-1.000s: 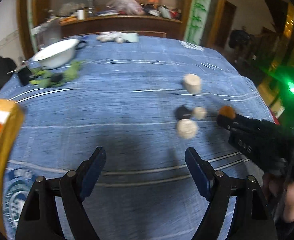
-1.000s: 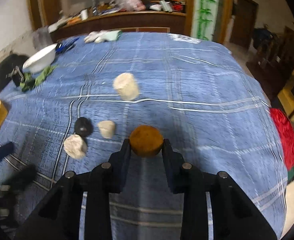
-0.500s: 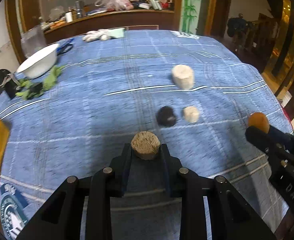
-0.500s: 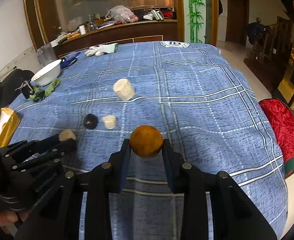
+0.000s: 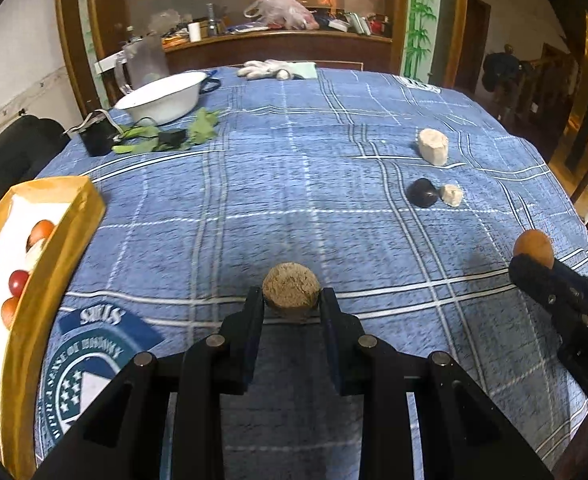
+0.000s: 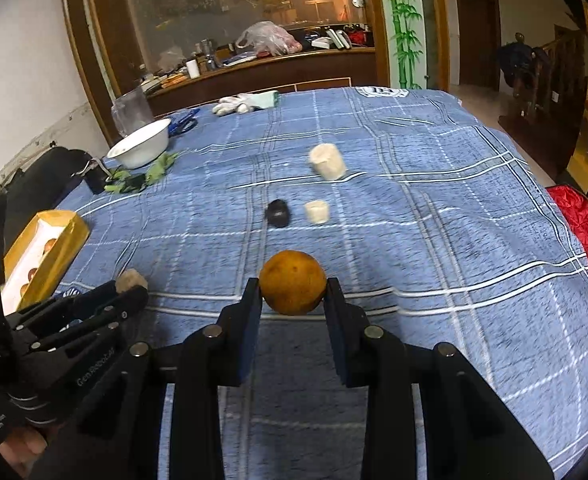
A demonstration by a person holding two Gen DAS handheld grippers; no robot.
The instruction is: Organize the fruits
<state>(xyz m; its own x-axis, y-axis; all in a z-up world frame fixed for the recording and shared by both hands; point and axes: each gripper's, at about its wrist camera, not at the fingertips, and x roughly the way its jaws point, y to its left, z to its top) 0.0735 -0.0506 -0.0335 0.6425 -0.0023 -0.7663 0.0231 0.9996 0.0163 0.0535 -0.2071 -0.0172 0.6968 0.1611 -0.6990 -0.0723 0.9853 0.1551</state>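
Task partly done: several small fruits lie in the yellow box point(image 5: 74, 216), the left gripper point(image 5: 292, 308) is clamped on a brown rough fruit point(image 5: 291, 290), the right gripper point(image 6: 293, 300) on an orange point(image 6: 293, 288), while a dark fruit point(image 5: 423, 192) and what appear to be two pale pieces point(image 5: 433, 146) remain on the blue tablecloth point(image 5: 294, 184).

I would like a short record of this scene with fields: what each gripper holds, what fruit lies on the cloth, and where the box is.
left gripper: shut on a rough tan fruit
right gripper: shut on an orange
on the cloth: a dark fruit, a small pale piece beside it, a larger pale piece farther back
box: at the left edge, open, with small red and orange fruits inside
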